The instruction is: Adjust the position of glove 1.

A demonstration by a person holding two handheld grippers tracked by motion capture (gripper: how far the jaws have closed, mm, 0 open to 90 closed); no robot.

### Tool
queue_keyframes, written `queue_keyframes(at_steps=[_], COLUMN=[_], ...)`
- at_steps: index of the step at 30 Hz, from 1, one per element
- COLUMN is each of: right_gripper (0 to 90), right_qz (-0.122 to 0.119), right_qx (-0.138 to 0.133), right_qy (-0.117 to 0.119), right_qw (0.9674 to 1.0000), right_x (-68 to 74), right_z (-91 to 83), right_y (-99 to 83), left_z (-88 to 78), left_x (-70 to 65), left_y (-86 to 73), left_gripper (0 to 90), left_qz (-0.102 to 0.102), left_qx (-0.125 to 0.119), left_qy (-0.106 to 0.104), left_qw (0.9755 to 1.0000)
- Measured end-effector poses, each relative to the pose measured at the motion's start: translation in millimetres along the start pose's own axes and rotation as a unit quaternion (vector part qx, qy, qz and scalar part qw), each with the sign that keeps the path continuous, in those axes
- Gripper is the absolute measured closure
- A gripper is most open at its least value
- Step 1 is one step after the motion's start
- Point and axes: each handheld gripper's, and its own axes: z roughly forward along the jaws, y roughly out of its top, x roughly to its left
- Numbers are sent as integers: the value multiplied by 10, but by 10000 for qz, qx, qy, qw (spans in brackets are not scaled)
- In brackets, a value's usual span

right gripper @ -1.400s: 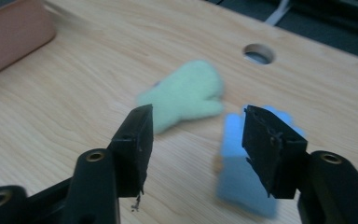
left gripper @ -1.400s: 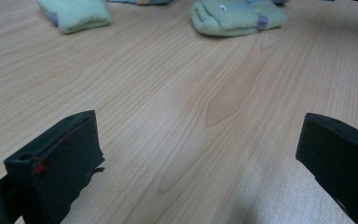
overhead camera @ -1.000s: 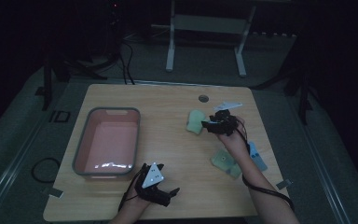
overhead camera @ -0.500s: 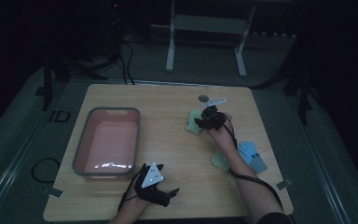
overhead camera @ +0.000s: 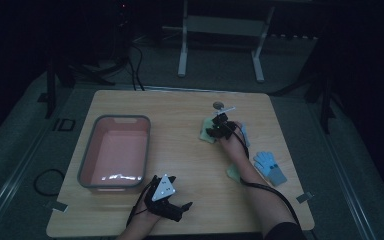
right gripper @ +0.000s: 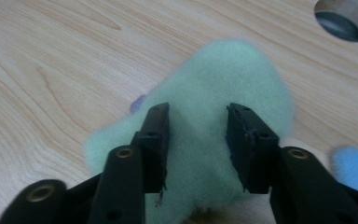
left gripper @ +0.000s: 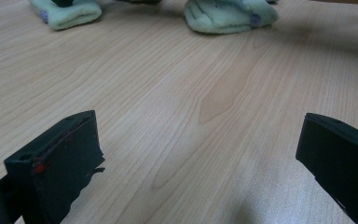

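A fuzzy pale green glove [overhead camera: 205, 135] lies on the wooden table [overhead camera: 180, 107] right of centre. My right gripper [overhead camera: 213, 131] has come down over it. In the right gripper view the green glove [right gripper: 219, 79] fills the gap between the jaws of my right gripper [right gripper: 198, 112]. Those jaws have just been closing around it, and I do not see them pinching it. My left gripper [overhead camera: 181, 207] rests near the table's front edge. In its own view the left gripper [left gripper: 200, 154] stands wide open over bare wood.
A pink tub [overhead camera: 87, 165] stands at the left. A second green glove [overhead camera: 233, 173] and a blue glove [overhead camera: 270, 167] lie beside the right forearm. A round hole [overhead camera: 219, 105] sits in the tabletop behind the right gripper. Both green gloves [left gripper: 65, 11] [left gripper: 228, 14] lie far ahead of the left jaws.
My right gripper has moved left and down onto the farther green glove, uncovering the blue glove by the forearm. The left gripper has stayed where it was.
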Motion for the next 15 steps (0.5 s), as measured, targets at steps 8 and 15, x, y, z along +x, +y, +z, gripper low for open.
queue_keyframes(at_steps=[8,15], right_gripper=[839,855], right_qz=[-80,-11], right_qx=[140,-42], right_qy=[-138,111], right_qw=[9998,9999], right_x=[69,121], right_z=[-8,-241], right_y=[36,78], left_z=[2,3], left_x=[-4,-6], left_y=[1,1], left_gripper=[1,1], left_qz=[11,27], left_qx=[33,31], left_qy=[3,-7], left_qw=[10000,10000])
